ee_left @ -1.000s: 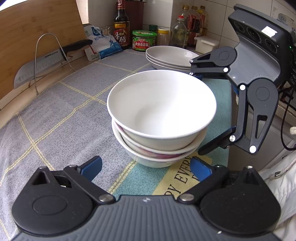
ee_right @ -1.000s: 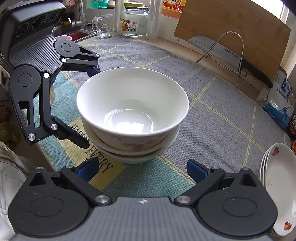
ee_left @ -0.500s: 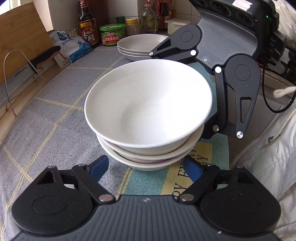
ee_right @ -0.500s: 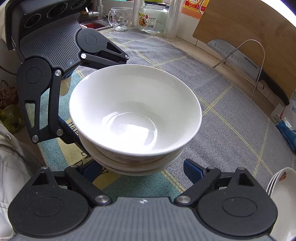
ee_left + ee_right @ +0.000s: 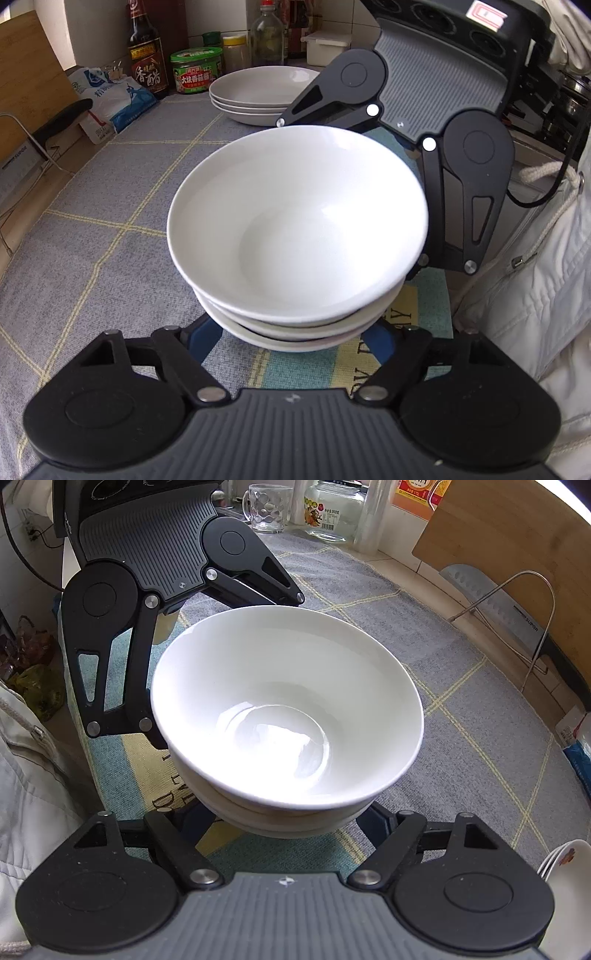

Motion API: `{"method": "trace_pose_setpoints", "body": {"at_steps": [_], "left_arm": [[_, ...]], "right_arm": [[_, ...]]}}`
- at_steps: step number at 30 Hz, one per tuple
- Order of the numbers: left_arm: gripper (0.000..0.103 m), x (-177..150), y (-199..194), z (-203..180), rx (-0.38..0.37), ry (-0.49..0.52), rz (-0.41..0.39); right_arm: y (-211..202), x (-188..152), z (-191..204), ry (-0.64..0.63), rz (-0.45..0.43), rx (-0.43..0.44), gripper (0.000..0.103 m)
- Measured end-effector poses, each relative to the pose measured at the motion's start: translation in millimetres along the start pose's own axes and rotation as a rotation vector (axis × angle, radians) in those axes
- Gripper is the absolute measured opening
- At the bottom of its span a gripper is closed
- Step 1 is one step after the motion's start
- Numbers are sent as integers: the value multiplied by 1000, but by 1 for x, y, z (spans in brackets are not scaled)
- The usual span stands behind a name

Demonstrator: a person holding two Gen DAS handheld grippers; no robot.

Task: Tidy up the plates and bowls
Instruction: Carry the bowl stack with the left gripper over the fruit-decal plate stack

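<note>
Both claws stand wide apart around the bowl stack [image 5: 295,236]: left claw [image 5: 291,341] on one side, right claw [image 5: 284,821] opposite; pad contact is hidden

The left gripper [image 5: 291,341] is matte black, with two round housings at 7 and 5 o'clock of its own view, a ribbed grey plate between them carrying a small white mark, silver screws on the angled links, and blue fingers [image 5: 201,338]; the right gripper [image 5: 290,821] is built the same, grey ribbed plate, black discs, silver pivots, dark blue pads; seen from the left wrist, its slotted black arm shows white dots and a red-and-white sticker at 1 o'clock; a black cable [image 5: 543,192] trails beside it; the person's white jacket [image 5: 535,295] has a cream drawstring with a metal tip.
</note>
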State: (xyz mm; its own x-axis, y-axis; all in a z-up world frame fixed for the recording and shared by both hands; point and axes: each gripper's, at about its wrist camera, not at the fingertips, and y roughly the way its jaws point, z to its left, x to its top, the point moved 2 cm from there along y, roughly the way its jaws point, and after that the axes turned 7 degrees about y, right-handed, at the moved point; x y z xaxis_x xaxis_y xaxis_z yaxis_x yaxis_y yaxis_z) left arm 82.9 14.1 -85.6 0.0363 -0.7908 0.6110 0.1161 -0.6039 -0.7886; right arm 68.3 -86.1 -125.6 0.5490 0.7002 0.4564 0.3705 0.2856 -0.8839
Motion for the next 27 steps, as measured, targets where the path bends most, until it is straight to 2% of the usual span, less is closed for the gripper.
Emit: {"method": "trace_pose_setpoints", "body": {"at_steps": [3, 16, 27], "left_arm": [[80, 0, 0, 1, -9, 6, 0], [81, 3, 2, 3, -25, 13, 12], [80, 7, 2, 1, -6, 13, 21]], "right_arm": [[0, 1, 0, -6, 5, 9, 81], [0, 1, 0, -3, 19, 14, 81], [0, 3, 1, 3, 26, 3, 81]]}}
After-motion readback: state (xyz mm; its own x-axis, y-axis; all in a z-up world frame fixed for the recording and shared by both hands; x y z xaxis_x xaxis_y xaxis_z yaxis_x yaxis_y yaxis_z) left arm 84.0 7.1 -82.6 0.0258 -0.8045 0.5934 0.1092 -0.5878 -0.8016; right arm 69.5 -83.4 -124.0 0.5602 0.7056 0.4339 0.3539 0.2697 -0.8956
